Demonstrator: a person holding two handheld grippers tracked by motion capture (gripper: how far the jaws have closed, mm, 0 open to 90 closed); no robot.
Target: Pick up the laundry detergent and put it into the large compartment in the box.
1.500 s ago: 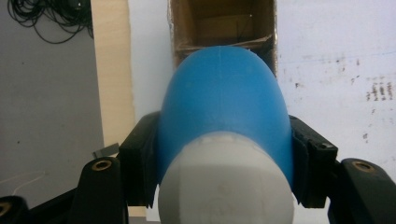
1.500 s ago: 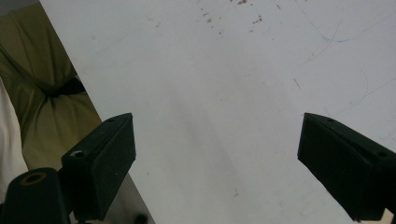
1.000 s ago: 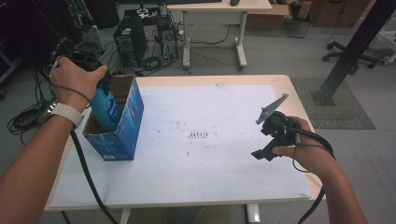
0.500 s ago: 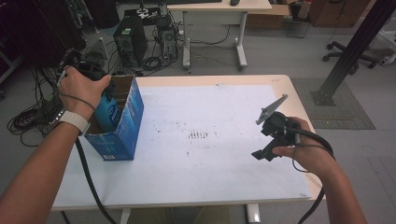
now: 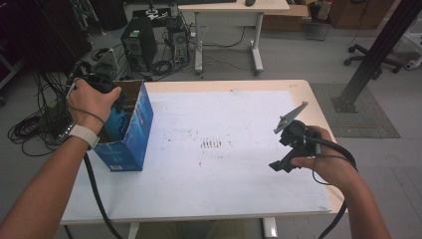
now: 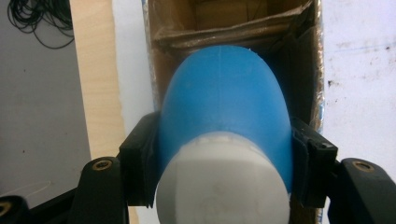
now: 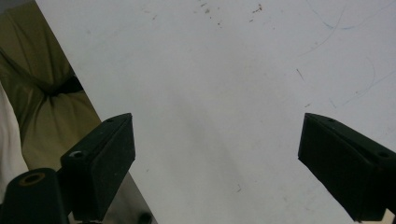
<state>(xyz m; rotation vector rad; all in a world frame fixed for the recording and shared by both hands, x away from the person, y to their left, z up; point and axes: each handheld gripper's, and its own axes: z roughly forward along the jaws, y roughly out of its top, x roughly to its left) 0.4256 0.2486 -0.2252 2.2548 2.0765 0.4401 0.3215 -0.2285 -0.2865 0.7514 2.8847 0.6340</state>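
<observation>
A blue bottle point(image 6: 222, 98) with a white cap point(image 6: 219, 186) is clamped between the jaws of my left gripper point(image 6: 222, 158), whose pads press its sides. The bottle's far end points into an open blue cardboard box point(image 6: 233, 28). In the high view the left gripper point(image 5: 107, 94) sits over the top of the box point(image 5: 132, 134) at the table's left edge, and the bottle point(image 5: 115, 123) is mostly sunk inside. My right gripper point(image 5: 279, 164) hovers over the table's right side. Its jaws stand wide open with nothing between them point(image 7: 217, 154).
The white table top point(image 5: 219, 169) carries small dark marks at its middle. Its near edge point(image 7: 88, 112) runs close past the right gripper's jaw, with a person's trousers beyond. On the floor behind are computer towers point(image 5: 137, 47), cables and another desk.
The left hand has lowered the blue bottle deeper into the box. The right hand and its gripper have stayed where they were.
</observation>
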